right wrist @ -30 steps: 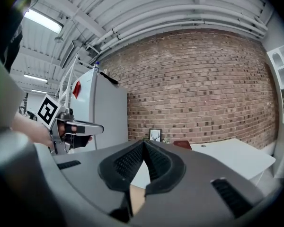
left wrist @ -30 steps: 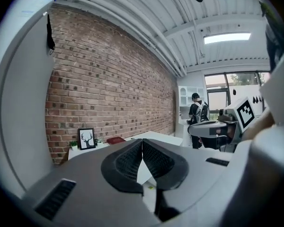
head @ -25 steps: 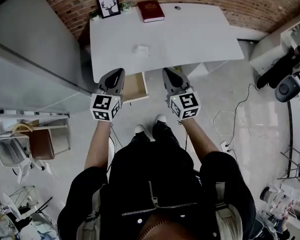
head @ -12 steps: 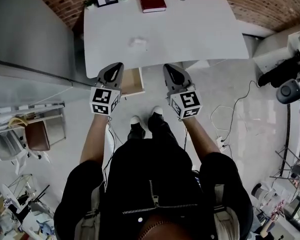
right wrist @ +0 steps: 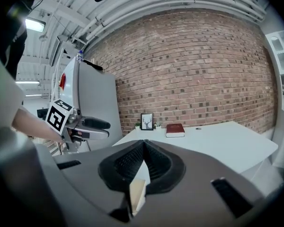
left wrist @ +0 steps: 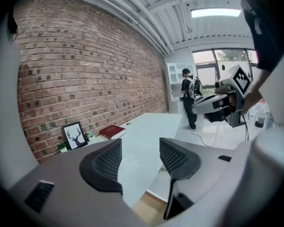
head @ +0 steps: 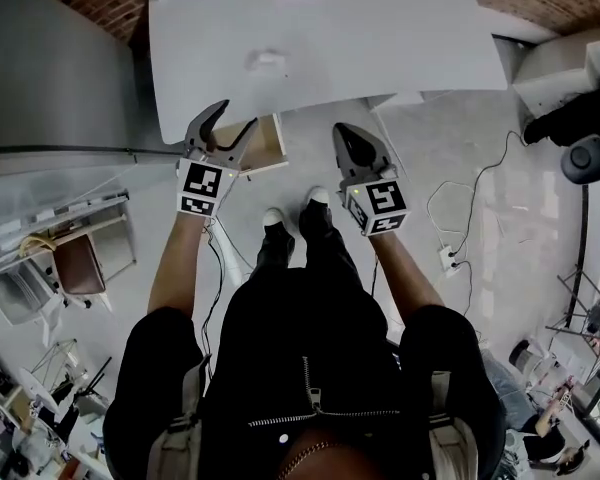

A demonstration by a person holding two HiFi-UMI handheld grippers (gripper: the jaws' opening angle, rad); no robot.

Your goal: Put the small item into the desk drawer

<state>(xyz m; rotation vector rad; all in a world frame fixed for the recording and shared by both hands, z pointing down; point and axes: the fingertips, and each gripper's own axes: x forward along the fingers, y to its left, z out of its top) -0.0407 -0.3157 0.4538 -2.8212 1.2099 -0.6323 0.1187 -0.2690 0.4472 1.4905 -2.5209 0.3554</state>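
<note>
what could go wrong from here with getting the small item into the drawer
1. The item is small and pale on the white desk; the left gripper, whose jaws have just been opening with nothing between them, could nudge it away rather than catch it.
2. The drawer shows only partly past the desk edge, so a drop might miss it and land on the floor.

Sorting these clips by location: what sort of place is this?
Probably a loft-style office or studio, not a home: a bare brick wall behind a plain white desk, with exposed ceiling pipes running overhead.
</note>
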